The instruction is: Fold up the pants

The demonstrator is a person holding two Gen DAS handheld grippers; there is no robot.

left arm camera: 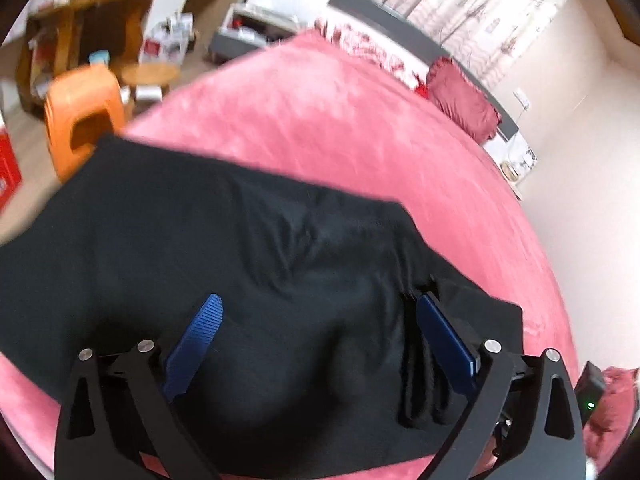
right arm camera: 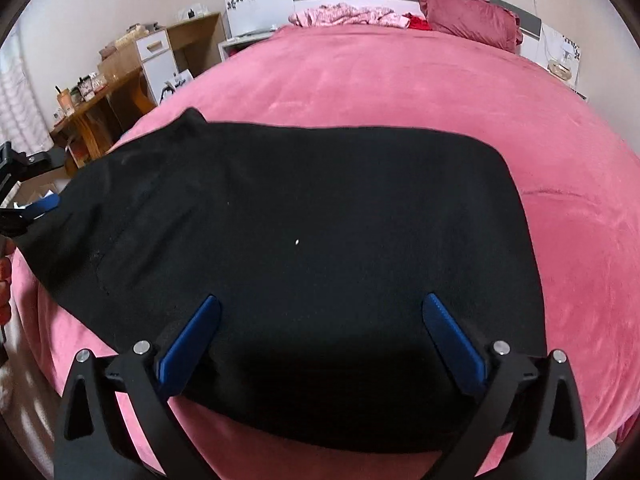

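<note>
Fingers (right arm camera: 208,328) of both the right gripper (right arm camera: 320,320) and the left gripper (left arm camera: 320,320) stand spread wide and empty over the black pants (right arm camera: 304,220), seemingly released to settle, lying folded, broad and slightly rumpled near the pink bed's (right arm camera: 400,80) front edge.

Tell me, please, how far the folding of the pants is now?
Done: the black pants lie on the pink bed as a compact, mostly flat shape, so at least one fold looks made. In hand: nothing; the left gripper and right gripper are open above the cloth. Left: perhaps another fold and smoothing wrinkles.
</note>
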